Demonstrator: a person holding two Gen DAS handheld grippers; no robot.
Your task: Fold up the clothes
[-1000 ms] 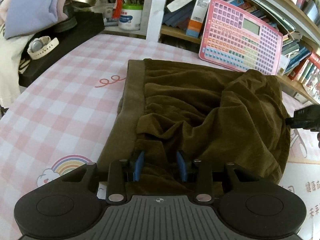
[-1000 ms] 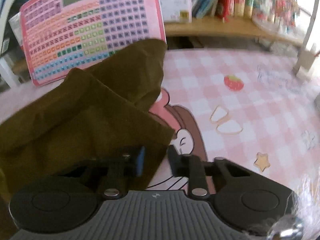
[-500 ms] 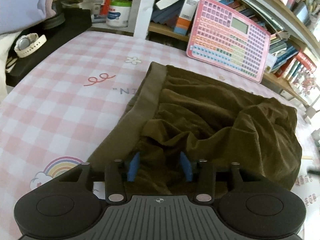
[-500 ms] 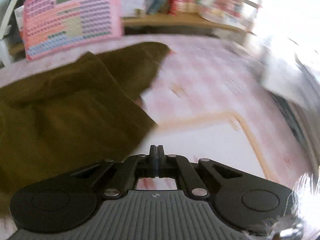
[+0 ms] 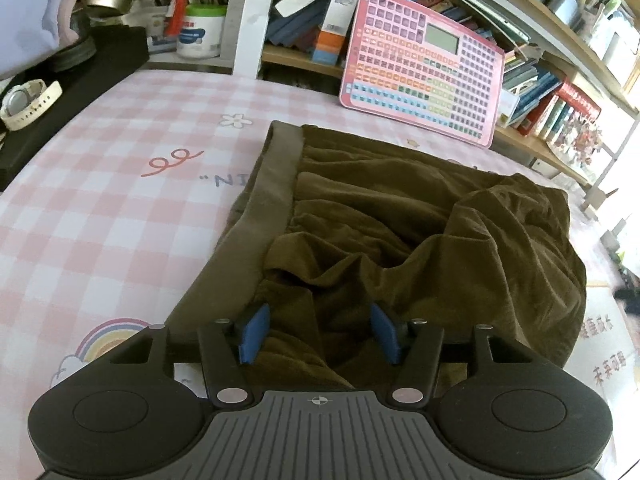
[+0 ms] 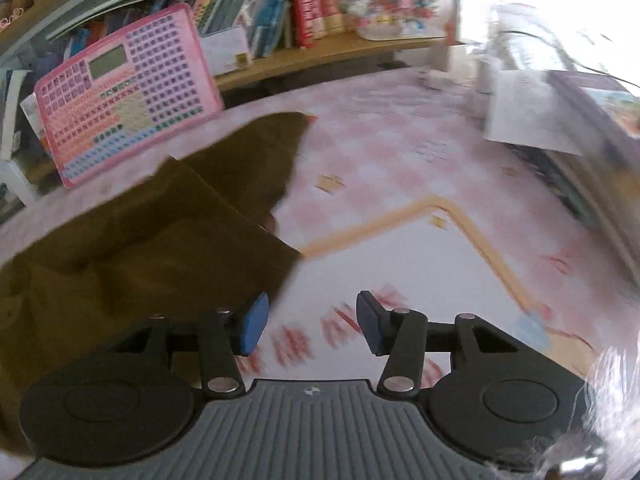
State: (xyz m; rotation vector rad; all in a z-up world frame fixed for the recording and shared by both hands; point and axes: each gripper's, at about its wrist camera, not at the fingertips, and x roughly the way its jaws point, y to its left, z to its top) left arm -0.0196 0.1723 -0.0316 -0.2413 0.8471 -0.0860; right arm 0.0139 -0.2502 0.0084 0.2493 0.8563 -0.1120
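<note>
Olive-brown garment (image 5: 400, 240) lies bunched on the pink checked tablecloth (image 5: 100, 200), waistband (image 5: 264, 216) flat along its left edge, rest rumpled in folds toward the right. Left gripper (image 5: 320, 332) sits low over the near edge of the cloth, jaws spreading, blue pads (image 5: 254, 332) either side of a fold but not pressing it. Right gripper (image 6: 312, 320) is off the garment's right corner, jaws also spreading, only bare tablecloth between them; its left pad is just beside the fabric edge. That view is motion-blurred. Pink button-grid toy tablet (image 5: 424, 64) leans against the bookshelf (image 5: 560, 92) behind the garment. White watch (image 5: 28, 104) on a black case far left.
</note>
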